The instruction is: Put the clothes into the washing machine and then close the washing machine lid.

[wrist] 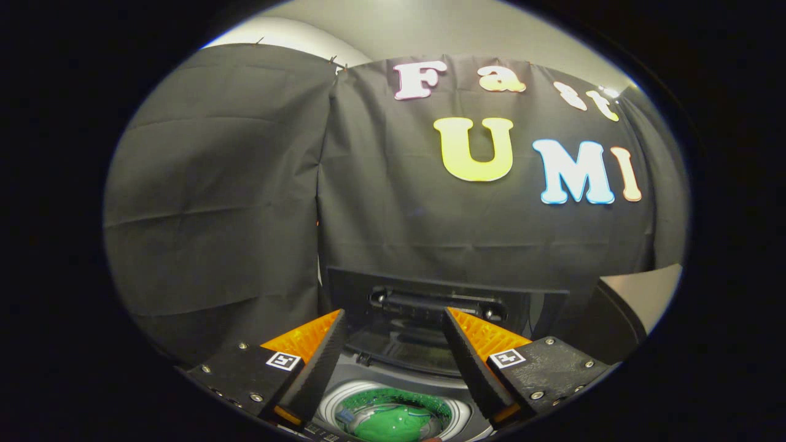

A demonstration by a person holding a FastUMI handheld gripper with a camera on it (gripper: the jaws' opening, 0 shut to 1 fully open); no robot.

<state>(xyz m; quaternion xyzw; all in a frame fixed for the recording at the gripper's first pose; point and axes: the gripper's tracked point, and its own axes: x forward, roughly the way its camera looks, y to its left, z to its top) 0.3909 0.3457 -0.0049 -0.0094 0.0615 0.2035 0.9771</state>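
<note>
My gripper (393, 322) is open, its two fingers spread wide with nothing between them. Below the fingers lies the washing machine's round drum opening (393, 411), and a bright green garment (390, 423) lies inside it. Just ahead of the fingers the machine's dark lid (439, 294) stands raised and upright against the booth wall, its handle bar (436, 302) facing me. The gripper hovers above the drum, clear of the garment and a short way off the lid.
Black cloth walls close in behind and to the left of the machine. A pale flat surface (645, 288) with a dark rounded edge sits to the right of the lid.
</note>
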